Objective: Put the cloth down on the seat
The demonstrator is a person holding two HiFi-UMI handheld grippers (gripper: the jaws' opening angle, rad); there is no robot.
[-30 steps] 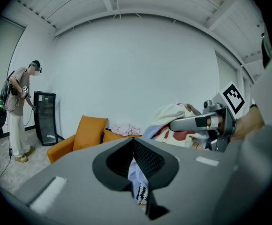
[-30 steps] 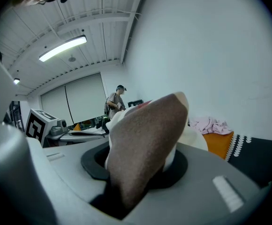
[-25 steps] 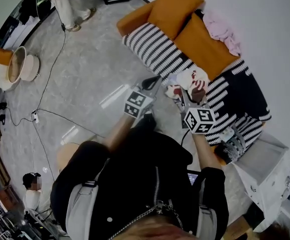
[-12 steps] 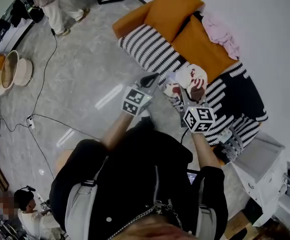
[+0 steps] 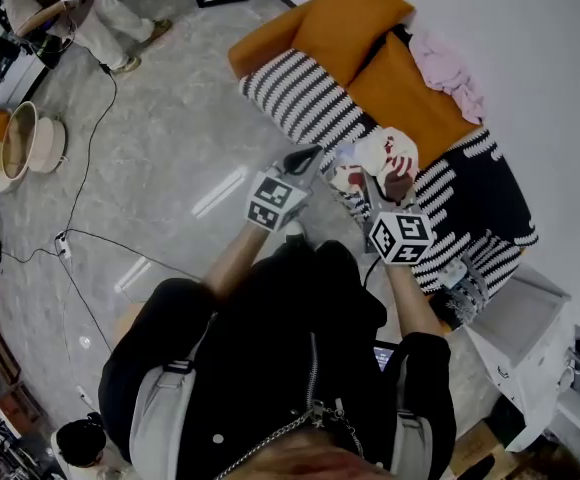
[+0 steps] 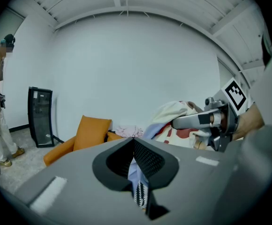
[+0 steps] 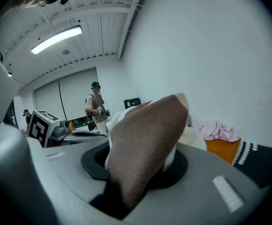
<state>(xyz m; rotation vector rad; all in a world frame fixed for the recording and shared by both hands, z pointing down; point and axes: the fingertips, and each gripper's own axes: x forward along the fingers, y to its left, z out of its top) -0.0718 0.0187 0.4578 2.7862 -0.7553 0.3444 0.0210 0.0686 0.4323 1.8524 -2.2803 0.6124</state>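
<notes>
Head view, left to right: one bystander (image 5: 65, 8) at the upper left of the grey floor (image 5: 160, 138), one cable (image 5: 90, 183) lying on it, then the wearer's two arms reaching toward one sofa (image 5: 470, 208). The left claw (image 5: 306, 158) and right claw (image 5: 370, 190) share one cloth (image 5: 382, 160), a white, red and brown bundle held over the front edge of the striped seat (image 5: 305, 98). Whether it touches the seat cannot be told. Its long axis runs from claw to claw, roughly along the sofa's length. Behind it stand two orange cushions (image 5: 355, 13), and one pink garment (image 5: 452, 68) lies against the wall.

Left gripper view: only here is the left claw (image 6: 136, 170) seen pinched closed on a thin, pale, patterned edge of the cloth (image 6: 139, 187). It also shows a black frame (image 6: 40, 116) by the wall, cut off in the head view.

Right gripper view: the right claw (image 7: 140, 172) grips a thick brown fold of the cloth (image 7: 147, 139), its jaws held partly apart by the bulk. One ceiling lamp (image 7: 56, 39) appears only here.
</notes>
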